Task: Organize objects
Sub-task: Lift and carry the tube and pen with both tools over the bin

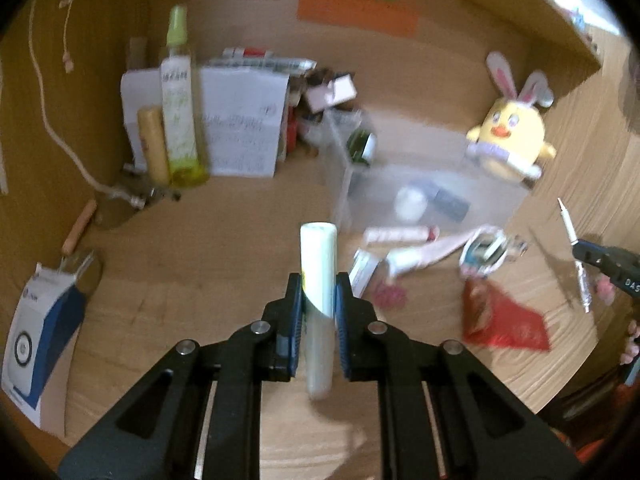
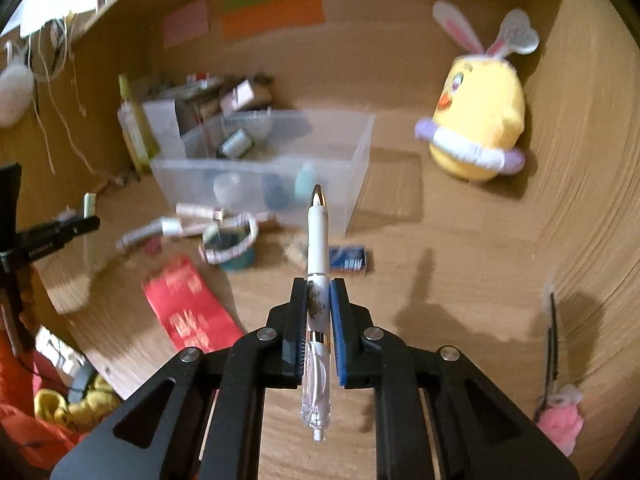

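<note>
My left gripper (image 1: 318, 286) is shut on a pale green tube (image 1: 318, 264) that points forward, held above the wooden desk. My right gripper (image 2: 319, 286) is shut on a white pen (image 2: 318, 236) with a clear cap end, its tip toward the clear plastic bin (image 2: 360, 148). The bin also shows in the left wrist view (image 1: 340, 160) and holds several small bottles and jars. The right gripper with its pen shows at the right edge of the left wrist view (image 1: 576, 240). The left gripper shows at the left edge of the right wrist view (image 2: 86, 222).
Loose tubes (image 2: 192, 212), a small round container (image 2: 230, 244), a red packet (image 2: 188, 304) and a blue box (image 2: 348, 258) lie before the bin. A yellow plush chick (image 2: 476, 120) sits right. A tall spray bottle (image 1: 178, 96), papers (image 1: 240, 128) and a blue-white box (image 1: 36, 336) stand left.
</note>
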Action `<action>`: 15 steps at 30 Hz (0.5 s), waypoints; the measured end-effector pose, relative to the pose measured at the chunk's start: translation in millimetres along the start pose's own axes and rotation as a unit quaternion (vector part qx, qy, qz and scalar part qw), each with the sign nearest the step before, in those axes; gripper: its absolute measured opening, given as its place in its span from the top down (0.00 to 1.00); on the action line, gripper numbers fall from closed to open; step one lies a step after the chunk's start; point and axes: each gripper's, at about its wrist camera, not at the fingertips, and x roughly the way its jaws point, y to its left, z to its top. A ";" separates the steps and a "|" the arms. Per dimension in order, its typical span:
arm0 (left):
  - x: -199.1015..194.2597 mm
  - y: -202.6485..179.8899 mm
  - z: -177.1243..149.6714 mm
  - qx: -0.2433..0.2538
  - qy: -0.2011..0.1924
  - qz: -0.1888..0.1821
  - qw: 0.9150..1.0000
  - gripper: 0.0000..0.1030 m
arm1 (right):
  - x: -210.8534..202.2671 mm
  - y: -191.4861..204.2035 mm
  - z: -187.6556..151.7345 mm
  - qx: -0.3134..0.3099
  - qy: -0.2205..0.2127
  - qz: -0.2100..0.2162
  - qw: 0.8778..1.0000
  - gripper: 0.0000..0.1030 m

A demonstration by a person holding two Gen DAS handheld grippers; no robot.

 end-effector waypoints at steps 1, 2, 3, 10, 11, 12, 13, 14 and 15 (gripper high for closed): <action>-1.2 -2.5 5.3 0.001 -0.007 -0.005 1.000 0.86 | -3.0 0.4 6.5 0.002 -0.012 0.001 1.000 0.90; -1.8 -4.4 9.3 0.002 -0.013 -0.006 1.000 0.86 | -4.9 0.9 10.8 0.003 -0.020 0.001 1.000 0.90; -2.3 -6.8 14.0 0.003 -0.019 -0.007 1.000 0.86 | -7.0 1.9 15.7 0.004 -0.029 -0.003 1.000 0.90; -5.5 -22.1 50.5 0.016 -0.058 -0.020 0.998 0.86 | -9.4 10.8 58.9 0.011 -0.087 0.009 0.996 0.90; -6.5 -23.3 55.5 0.016 -0.063 -0.022 0.998 0.86 | -7.2 13.4 66.8 0.010 -0.092 0.011 0.996 0.90; -7.2 -24.4 61.9 0.017 -0.068 -0.027 0.997 0.86 | -5.4 15.6 72.8 0.009 -0.096 0.013 0.995 0.90; -7.8 -25.6 69.4 0.017 -0.073 -0.031 0.997 0.86 | -3.2 17.9 80.2 0.007 -0.100 0.014 0.995 0.90; -8.3 -27.0 74.7 0.017 -0.077 -0.034 0.996 0.86 | -0.5 20.3 86.6 0.004 -0.103 0.014 0.995 0.90; -8.5 -29.3 82.4 0.019 -0.083 -0.037 0.996 0.86 | 1.9 22.1 92.9 0.002 -0.106 0.013 0.994 0.90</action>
